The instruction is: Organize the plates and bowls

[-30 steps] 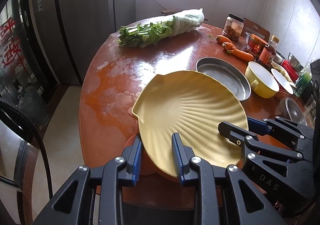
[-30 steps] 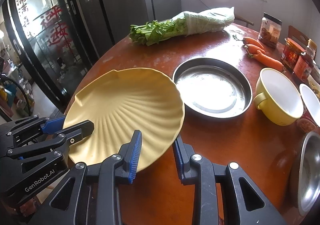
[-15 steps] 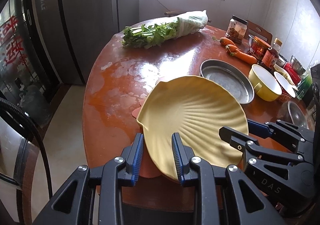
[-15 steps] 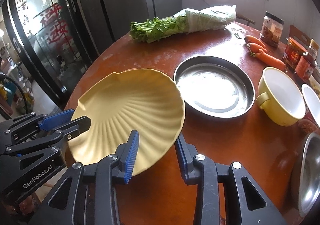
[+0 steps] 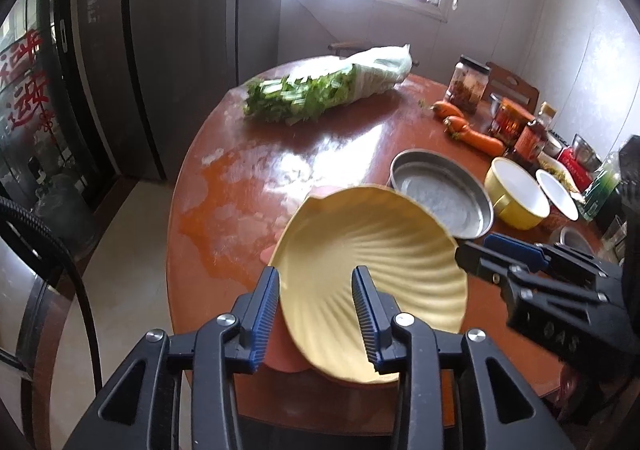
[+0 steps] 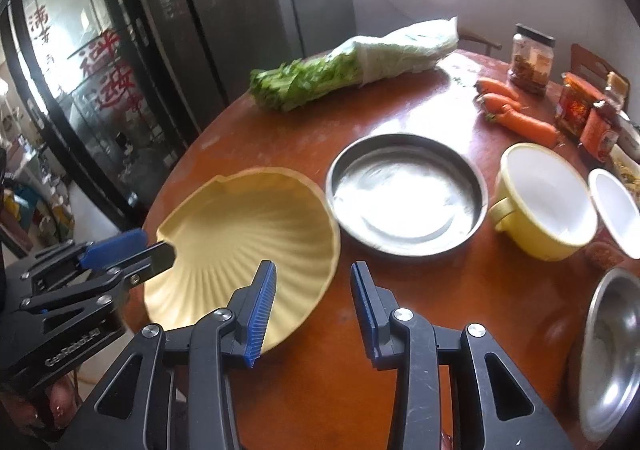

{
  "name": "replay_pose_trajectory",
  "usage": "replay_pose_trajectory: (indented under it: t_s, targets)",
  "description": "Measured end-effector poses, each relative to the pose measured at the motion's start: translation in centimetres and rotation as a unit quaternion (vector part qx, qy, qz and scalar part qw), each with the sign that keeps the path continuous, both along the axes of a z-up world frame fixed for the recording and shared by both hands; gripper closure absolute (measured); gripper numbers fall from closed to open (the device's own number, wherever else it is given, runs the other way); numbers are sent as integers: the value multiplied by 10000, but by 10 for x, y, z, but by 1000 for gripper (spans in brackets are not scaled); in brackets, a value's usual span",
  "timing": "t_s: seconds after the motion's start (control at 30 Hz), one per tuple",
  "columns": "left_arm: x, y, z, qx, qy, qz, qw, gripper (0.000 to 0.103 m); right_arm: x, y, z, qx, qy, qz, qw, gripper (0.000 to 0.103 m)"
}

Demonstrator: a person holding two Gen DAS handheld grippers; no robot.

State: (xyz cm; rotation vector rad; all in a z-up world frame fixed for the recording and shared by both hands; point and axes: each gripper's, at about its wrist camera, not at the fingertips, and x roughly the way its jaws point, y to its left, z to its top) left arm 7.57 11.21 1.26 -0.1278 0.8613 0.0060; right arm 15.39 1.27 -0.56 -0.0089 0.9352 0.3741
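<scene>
Between the left claw (image 5: 315, 314), whose jaws just widened, yellow shell plate (image 5: 372, 274) sits unstacked; right claw (image 6: 313, 308) parted, empty; steel pan (image 6: 406, 193), bowls ahead remain.

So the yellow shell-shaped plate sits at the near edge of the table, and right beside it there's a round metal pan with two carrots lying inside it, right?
Not quite: the metal pan is empty. The carrots lie on the table behind it, near the jars, as the right wrist view shows. The yellow shell-shaped plate is at the near edge beside the pan.
</scene>
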Motion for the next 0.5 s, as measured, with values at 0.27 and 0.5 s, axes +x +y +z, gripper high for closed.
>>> replay_pose_trajectory:
  t_s: [0.27, 0.5]
  targets:
    - [8, -19, 4, -9, -56, -300, 9995, 64, 36, -21, -12, -232, 107, -335, 9991, 63]
    - [14, -33, 1, 25, -11, -496, 9988, 64, 58, -21, -31, -435, 356, -251, 9981, 64]
